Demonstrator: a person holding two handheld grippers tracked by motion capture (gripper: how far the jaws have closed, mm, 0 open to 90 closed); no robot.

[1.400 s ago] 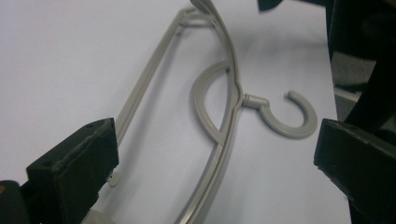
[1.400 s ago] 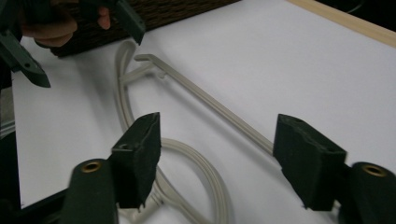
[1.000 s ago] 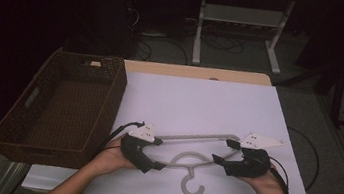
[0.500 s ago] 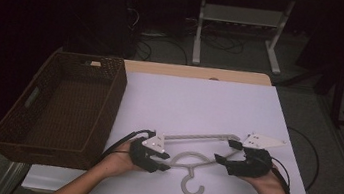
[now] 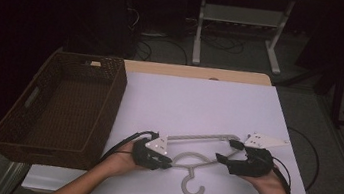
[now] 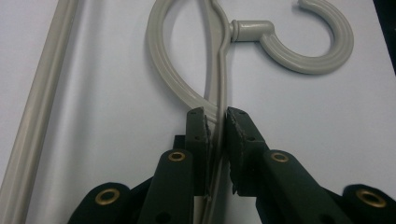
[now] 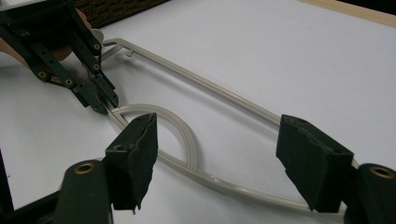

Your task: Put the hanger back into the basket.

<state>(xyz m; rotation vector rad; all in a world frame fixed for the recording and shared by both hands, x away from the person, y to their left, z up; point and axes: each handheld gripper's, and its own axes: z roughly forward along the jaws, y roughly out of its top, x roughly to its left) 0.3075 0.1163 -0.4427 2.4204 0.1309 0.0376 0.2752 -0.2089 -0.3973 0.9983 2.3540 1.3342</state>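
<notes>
left gripper [image 6: 215, 128] pinches the grey plastic hanger [image 5: 196, 156] on the white tabletop [image 5: 199, 105]; right gripper [image 7: 229, 158], fingers spread, probably must close on its arm next.

Your far half of the bench [image 5: 199, 100] lies bare and passable. The wicker basket [image 5: 65, 108] walls off the left edge. Near the front edge, the hanger [image 5: 198, 153] lies flat between your grippers, its hook pointing at you, blocking low passes there.

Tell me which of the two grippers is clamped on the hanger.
The left gripper: its jaws pinch the hanger shoulder. The right gripper has its jaws spread wide.
</notes>
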